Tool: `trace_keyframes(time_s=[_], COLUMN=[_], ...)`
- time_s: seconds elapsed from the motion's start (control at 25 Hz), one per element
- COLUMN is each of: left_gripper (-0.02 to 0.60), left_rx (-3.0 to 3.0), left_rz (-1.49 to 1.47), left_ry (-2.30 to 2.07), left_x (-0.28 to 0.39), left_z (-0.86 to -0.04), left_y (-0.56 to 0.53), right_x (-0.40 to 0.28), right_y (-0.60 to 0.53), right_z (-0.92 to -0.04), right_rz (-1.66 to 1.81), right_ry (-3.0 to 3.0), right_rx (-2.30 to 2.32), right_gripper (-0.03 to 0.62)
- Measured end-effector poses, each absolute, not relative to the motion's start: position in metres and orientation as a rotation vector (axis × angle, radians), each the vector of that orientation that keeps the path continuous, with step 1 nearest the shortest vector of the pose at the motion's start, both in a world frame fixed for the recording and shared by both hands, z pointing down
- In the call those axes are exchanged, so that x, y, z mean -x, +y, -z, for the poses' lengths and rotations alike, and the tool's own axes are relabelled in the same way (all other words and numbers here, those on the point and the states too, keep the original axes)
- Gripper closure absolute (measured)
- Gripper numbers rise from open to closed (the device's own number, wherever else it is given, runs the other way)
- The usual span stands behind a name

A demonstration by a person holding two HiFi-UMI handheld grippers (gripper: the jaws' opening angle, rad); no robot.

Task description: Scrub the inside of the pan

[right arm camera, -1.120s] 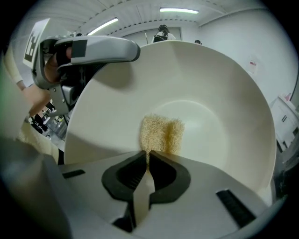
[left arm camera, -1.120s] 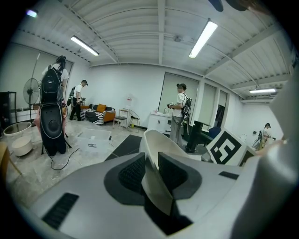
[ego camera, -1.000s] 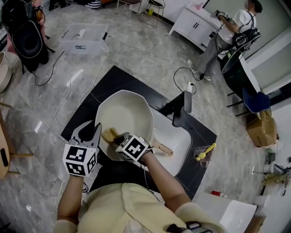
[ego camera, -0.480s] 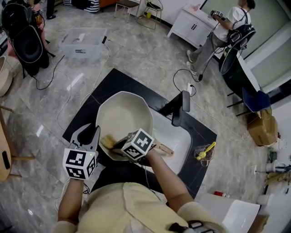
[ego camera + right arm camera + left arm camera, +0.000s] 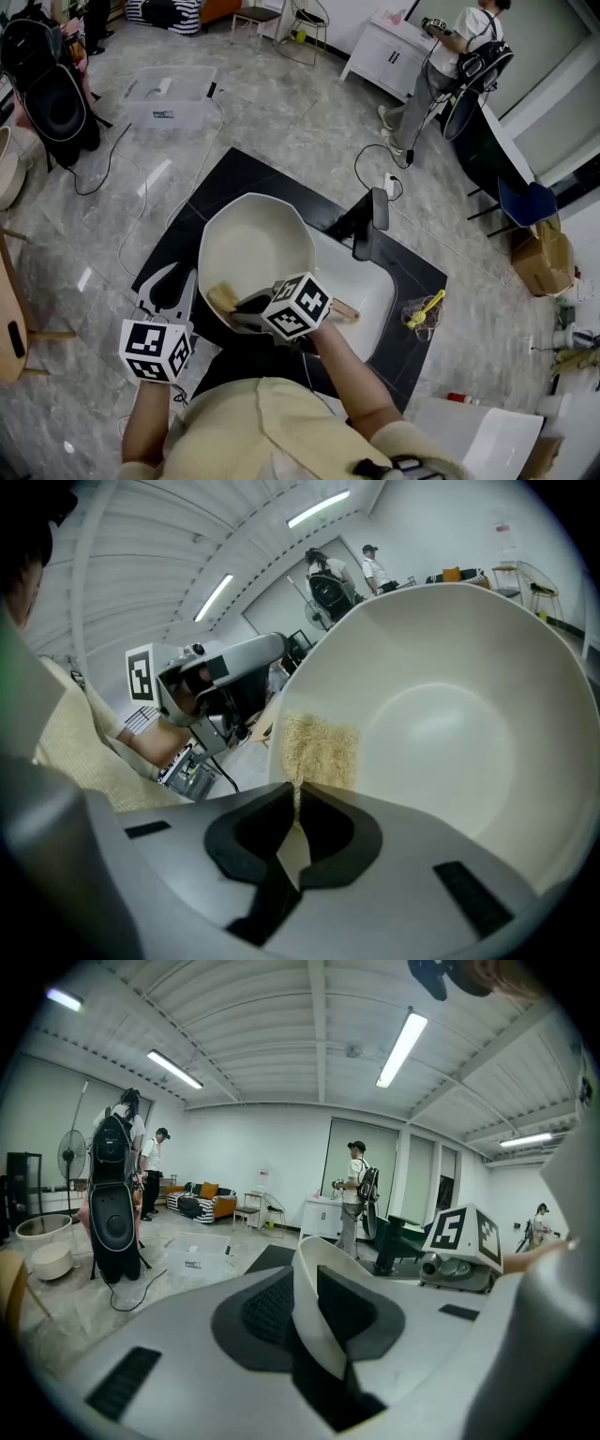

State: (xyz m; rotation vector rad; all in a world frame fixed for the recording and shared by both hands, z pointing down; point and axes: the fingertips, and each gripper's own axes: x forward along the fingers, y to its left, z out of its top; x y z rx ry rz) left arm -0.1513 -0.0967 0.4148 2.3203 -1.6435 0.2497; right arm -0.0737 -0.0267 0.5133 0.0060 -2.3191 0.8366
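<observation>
Head view, near to far. Left gripper [image 5: 183, 281] sits at about 8 o'clock on the pan [image 5: 258, 246]. Its own view shows both pads pressed on the cream rim, one inside the wall and one outside, so the hold is firm and the pan is steadied.

Right gripper [image 5: 240, 306] reaches into the pan from 6 o'clock. Its jaws are closed tight on the thin edge of a tan scouring pad [image 5: 222, 298]. The right gripper view shows the fibrous pad standing just beyond the jaws, against the near inner wall. It looks to be touching the wall, though the wide lens makes contact hard to confirm.

The pan rests tilted over the left end of a white sink [image 5: 367, 286] set in a black counter [image 5: 239, 169]. Its wooden handle [image 5: 341, 308] points toward 4 o'clock. The floor of the pan looks clean and pale. A black faucet [image 5: 372, 219] stands at 2 o'clock, beyond the pan.

Step in hand (judgement): scrubbing is under way, working the lower-left inner wall, and most of the interior is not yet covered.

Next move calls for (judgement):
- press the pad flat on the wall, then stroke along the curve toward the floor and round to 12 o'clock
- hold the left clamp firm so the pan does not rock or slide into the sink
- keep the right jaws off the wall, so that only the pad rubs
</observation>
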Motion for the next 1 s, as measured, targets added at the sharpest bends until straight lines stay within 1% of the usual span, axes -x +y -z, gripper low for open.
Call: trace_keyframes(time_s=[0.44,1.0], left_gripper=[0.500,0.500], left_rx=[-2.330,-2.401], left_rz=[-0.131,-0.099], left_ry=[-1.595,-1.550], left_x=[0.147,0.132], left_z=[-0.395,-0.363], left_y=[-0.097,-0.098], right_x=[0.059,0.016], right_y=[-0.045,-0.082], right_z=[-0.448,-0.388], right_rz=[-0.956,-0.999], right_ry=[-2.589,-2.827], right_rx=[-0.170,-0.527], right_gripper=[0.562,0.562])
